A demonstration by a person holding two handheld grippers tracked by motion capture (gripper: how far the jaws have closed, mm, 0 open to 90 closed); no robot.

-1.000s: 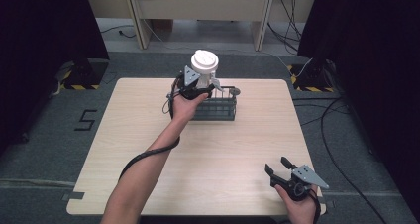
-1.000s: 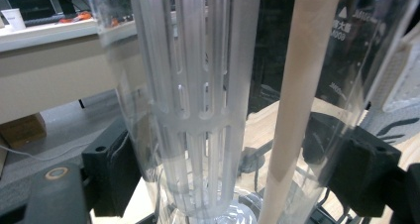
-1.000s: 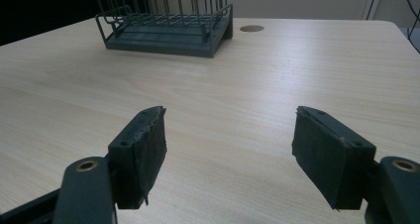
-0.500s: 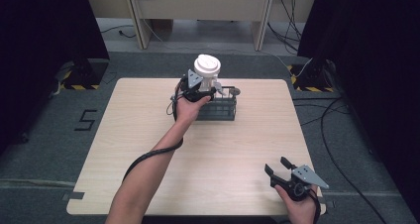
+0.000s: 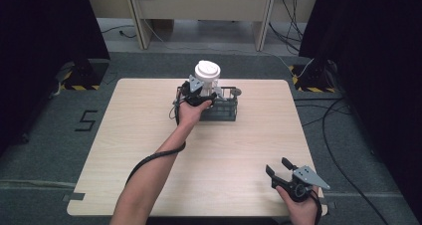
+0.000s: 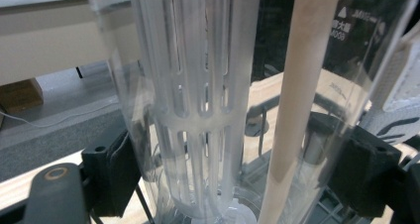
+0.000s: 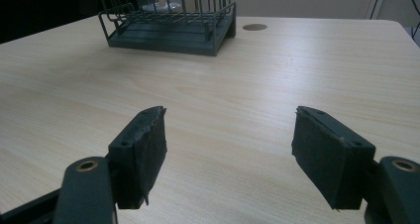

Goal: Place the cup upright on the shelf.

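The left gripper (image 5: 201, 96) is clamped on an upright clear infuser bottle (image 5: 207, 78) standing in the wire rack (image 5: 223, 110). The right gripper (image 5: 281, 169), jaws apart and empty, sits well nearer the person than the rack.

A pale wooden desk (image 5: 149, 135) stands on grey floor (image 5: 45, 135). A small round dark disc (image 7: 254, 27) lies on the desk just beside the rack's corner. Black curtains (image 5: 45, 36) hang at both sides, cables (image 5: 343, 115) trail on the right, and yellow-black striped tape (image 5: 74, 87) marks the floor.
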